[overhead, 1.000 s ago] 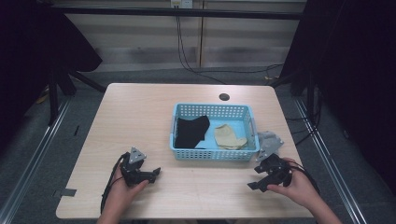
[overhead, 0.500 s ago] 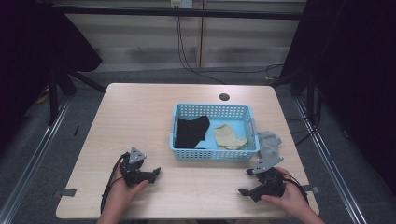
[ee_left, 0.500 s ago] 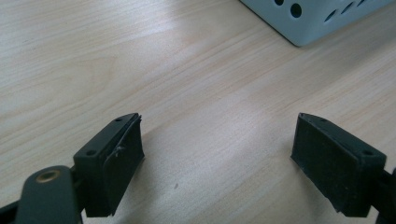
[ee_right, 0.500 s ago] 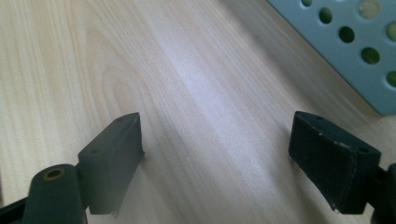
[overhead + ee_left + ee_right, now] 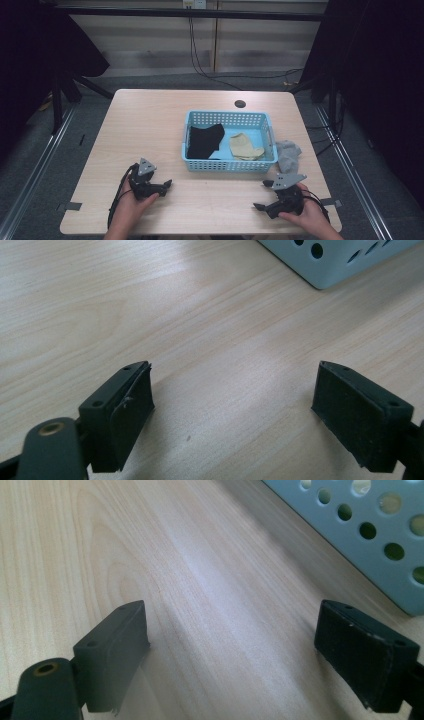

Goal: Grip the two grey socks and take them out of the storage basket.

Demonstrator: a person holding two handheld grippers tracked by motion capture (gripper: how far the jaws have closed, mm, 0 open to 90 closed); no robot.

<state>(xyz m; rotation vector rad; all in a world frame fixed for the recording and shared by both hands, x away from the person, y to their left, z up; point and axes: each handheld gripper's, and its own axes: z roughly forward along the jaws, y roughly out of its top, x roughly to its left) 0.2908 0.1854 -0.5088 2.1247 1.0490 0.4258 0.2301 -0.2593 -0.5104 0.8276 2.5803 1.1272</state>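
A light blue perforated basket [image 5: 227, 165] stands right of the table's centre. It holds a black cloth [image 5: 205, 140] and a beige cloth [image 5: 245, 146]. A grey sock [image 5: 289, 154] lies on the table against the basket's right side. My left gripper [image 5: 166, 185] rests on the wood near the front left, open, jaws [image 5: 232, 405] empty and pointing toward the basket corner [image 5: 340, 260]. My right gripper [image 5: 262, 195] sits low at the front right, in front of the basket. Its jaws [image 5: 232, 650] have just been opening and stand wide with only bare wood between them.
The wooden table [image 5: 150, 125] has a dark round hole [image 5: 240, 104] near its far edge. Cables trail from both grippers over the front edge. Metal rails run along the floor on both sides. The basket wall [image 5: 370, 545] is close at the right gripper's upper right.
My right hand has drawn back from the grey sock toward the front edge and sunk to the table, jaws spreading wider. The sock now lies uncovered. The left hand has kept still.
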